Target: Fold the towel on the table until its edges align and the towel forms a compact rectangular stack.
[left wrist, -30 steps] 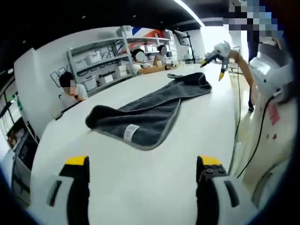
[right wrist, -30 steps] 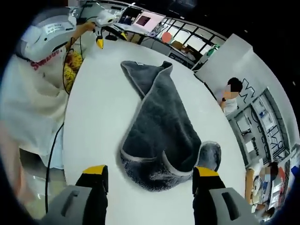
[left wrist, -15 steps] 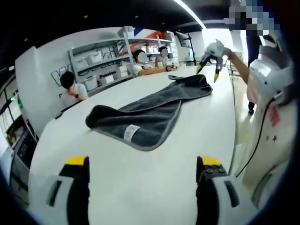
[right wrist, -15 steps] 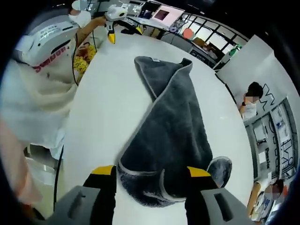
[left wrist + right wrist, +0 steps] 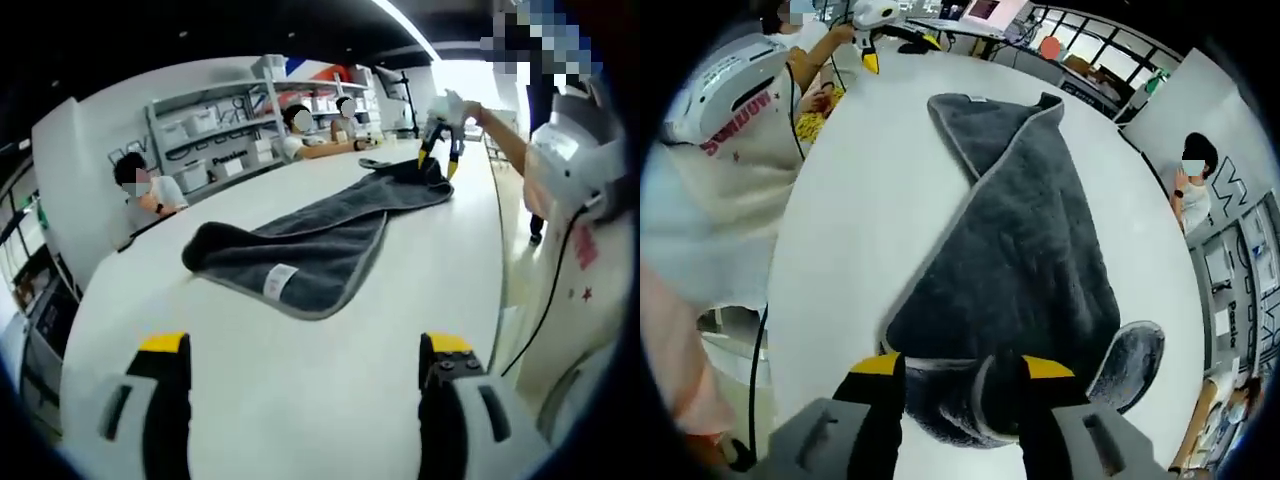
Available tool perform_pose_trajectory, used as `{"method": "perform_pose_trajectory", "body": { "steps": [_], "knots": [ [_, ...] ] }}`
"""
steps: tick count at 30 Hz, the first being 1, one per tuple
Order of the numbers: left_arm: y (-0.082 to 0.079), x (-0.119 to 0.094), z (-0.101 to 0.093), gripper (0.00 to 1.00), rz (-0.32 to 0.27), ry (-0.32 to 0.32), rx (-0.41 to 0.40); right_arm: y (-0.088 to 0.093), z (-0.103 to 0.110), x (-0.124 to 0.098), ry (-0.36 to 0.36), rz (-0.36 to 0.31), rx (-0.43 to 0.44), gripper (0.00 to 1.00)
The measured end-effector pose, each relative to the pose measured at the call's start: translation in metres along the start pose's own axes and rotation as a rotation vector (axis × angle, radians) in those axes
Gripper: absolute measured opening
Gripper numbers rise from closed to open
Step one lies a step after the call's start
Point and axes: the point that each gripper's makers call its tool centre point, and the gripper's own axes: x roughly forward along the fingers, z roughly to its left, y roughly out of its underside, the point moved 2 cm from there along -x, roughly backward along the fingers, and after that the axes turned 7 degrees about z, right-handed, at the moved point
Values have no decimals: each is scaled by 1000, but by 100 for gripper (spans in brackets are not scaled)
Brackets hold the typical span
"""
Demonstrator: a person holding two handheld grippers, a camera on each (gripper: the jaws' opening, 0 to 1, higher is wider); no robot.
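Here, a grey towel (image 5: 315, 243) lies on a white table (image 5: 300, 390).

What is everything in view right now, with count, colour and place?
towel: one, dark grey with a pale edge, lying long and loosely folded on the table
label: one, white, on the towel's near edge in the left gripper view
table: one, white, under the towel
shelving: white, along the far wall
seated people: three, at the table's far side
left gripper: one, yellow-tipped fingers open, short of the towel
right gripper: one, yellow-tipped fingers open over the towel's end
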Motion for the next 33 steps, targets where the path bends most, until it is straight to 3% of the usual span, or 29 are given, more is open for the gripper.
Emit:
{"method": "perform_pose_trajectory", "body": {
  "steps": [9,20,29,33],
  "knots": [
    [-3,-2,2,99,-13,-15,6,13,-7,7,-2,29,31,36],
    [-3,-1,0,99,0,-11,19,13,-13,0,38,-29,62,4],
    [-1,1,1,99,13,-12,24,12,-12,-14,87,-85,128,3],
    [-1,2,1,99,11,-9,26,3,-16,-35,157,-182,131,3]
  ]
}}
